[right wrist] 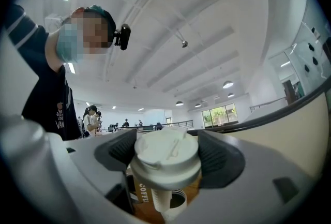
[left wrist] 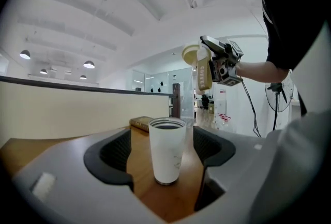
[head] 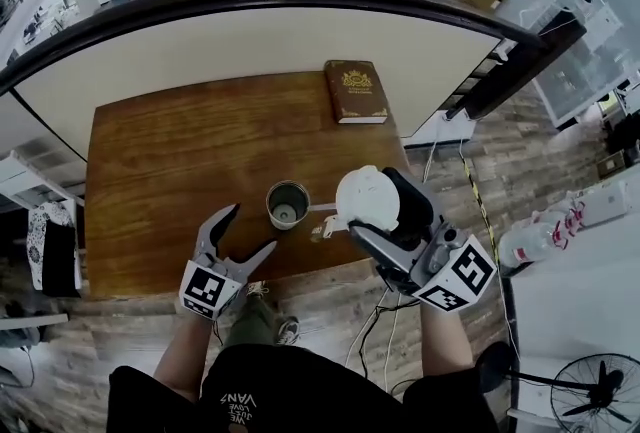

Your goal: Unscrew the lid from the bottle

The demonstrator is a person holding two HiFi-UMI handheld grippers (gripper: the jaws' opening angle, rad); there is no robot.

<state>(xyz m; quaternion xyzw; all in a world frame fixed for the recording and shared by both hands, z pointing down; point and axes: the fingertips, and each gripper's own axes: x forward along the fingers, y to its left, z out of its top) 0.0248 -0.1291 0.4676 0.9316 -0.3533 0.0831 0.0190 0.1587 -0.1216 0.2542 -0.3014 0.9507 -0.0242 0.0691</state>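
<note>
right gripper (right wrist: 166,145) clamps the lid (head: 367,197), above and right of the bottle (head: 287,204); bottle upright, open, just ahead of left gripper (head: 250,228), jaws wide, untouched; left is nearer

Open bottle (head: 288,204) upright on table (head: 160,151). Left gripper (head: 252,228) just left of it, jaws apart. Right gripper (head: 374,215) clamps white lid (head: 365,193), right of bottle. Book (head: 356,91) at far edge.
</note>
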